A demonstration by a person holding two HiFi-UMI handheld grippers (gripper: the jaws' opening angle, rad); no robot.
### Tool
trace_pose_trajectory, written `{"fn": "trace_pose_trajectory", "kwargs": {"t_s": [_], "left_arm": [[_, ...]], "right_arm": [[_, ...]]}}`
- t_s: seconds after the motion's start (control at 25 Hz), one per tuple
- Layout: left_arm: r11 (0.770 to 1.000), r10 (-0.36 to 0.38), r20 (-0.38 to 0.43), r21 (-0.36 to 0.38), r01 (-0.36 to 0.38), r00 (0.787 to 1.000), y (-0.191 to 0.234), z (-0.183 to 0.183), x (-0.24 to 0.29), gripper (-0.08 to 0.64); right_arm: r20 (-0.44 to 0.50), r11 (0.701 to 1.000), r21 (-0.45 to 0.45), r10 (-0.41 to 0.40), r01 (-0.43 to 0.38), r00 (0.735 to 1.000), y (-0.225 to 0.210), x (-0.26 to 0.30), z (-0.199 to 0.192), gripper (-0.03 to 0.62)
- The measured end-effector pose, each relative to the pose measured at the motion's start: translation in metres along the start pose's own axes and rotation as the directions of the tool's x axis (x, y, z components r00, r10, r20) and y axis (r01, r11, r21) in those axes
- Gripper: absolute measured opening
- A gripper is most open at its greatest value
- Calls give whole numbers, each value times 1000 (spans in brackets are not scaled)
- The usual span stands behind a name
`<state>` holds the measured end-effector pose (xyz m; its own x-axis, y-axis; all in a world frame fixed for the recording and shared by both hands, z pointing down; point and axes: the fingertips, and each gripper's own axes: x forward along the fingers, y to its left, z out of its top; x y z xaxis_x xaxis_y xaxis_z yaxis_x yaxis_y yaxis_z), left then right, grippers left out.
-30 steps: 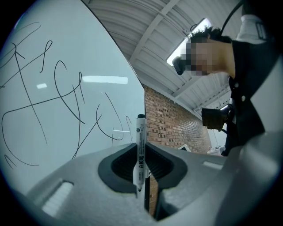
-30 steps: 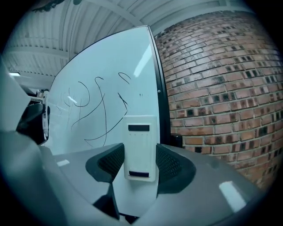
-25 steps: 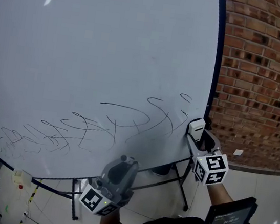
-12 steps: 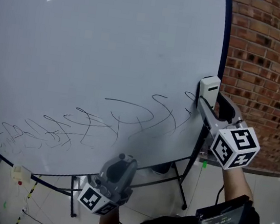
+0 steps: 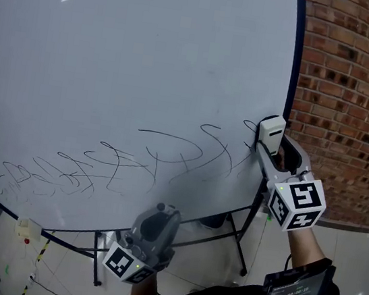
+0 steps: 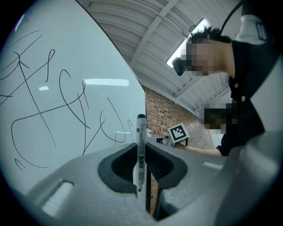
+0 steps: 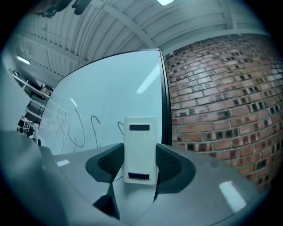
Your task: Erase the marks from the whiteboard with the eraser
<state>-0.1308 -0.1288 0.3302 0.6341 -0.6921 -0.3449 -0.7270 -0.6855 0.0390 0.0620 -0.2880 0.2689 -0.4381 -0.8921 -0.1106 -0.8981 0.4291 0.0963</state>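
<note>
The whiteboard fills the head view, with black scribbled marks running across its lower part. My right gripper is shut on a white eraser, held against the board's right edge near the rightmost marks. In the right gripper view the eraser stands upright between the jaws, the marks to its left. My left gripper hangs below the board, away from it, shut on a white marker that points up.
A brick wall stands right of the board. The board's dark frame edge and its stand legs are close to my right gripper. A small white object lies on the floor by the wall.
My right gripper rose with the eraser from the board's lower right corner up along the right edge, then came down a little. The left gripper stayed put.
</note>
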Motion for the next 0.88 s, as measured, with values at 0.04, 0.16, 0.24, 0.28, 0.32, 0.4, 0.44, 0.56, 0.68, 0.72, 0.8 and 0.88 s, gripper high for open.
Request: {"fn": "trace_pose_trajectory", "kwargs": {"t_s": [0.04,0.16,0.24,0.28,0.32,0.4,0.44,0.56,0.68,0.72,0.8,0.88], "left_arm": [[1000,-2,-2,-1,2,1000,-1,0,1,58],[1000,-8,-11,-2,8,1000,-1,-3,1,58],[1000,-11,-19,0,11,1000,-1,-6,0,58],[1000,-12,-23,-1,12,1000,-2,-6,0,57],[1000,-12,-27,-2,12,1000,-2,-7,0,57],[1000,-12,-32,-2,12,999,-3,-8,-1,58],[1000,-12,-34,-2,12,999,-3,-8,-1,57],[1000,-13,-33,-1,13,999,-4,-7,-3,57],[1000,-14,-22,1,14,1000,-5,-5,-3,58],[1000,-14,-20,2,14,1000,-4,-4,-3,58],[1000,-11,-14,5,11,1000,-4,-2,-4,58],[1000,-7,-6,4,7,1000,-4,-1,-6,58]], "right_arm": [[-24,1000,21,0,0,1000,1,-1,-15,229],[-89,997,80,9,-2,996,4,-5,-62,230],[-129,994,110,15,-1,991,7,-8,-90,230],[-150,993,121,18,0,989,8,-9,-103,230],[-170,992,130,21,1,985,8,-11,-116,230],[-203,989,147,26,4,979,10,-13,-135,230],[-213,988,156,29,5,977,10,-14,-141,229],[-233,982,187,38,6,972,10,-14,-142,229],[-202,979,203,46,-4,978,8,-11,-116,229],[-178,980,200,46,-10,983,7,-9,-101,229],[-134,982,188,53,-27,990,6,-4,-69,229],[-92,984,169,67,-50,993,5,0,-38,229]]}}
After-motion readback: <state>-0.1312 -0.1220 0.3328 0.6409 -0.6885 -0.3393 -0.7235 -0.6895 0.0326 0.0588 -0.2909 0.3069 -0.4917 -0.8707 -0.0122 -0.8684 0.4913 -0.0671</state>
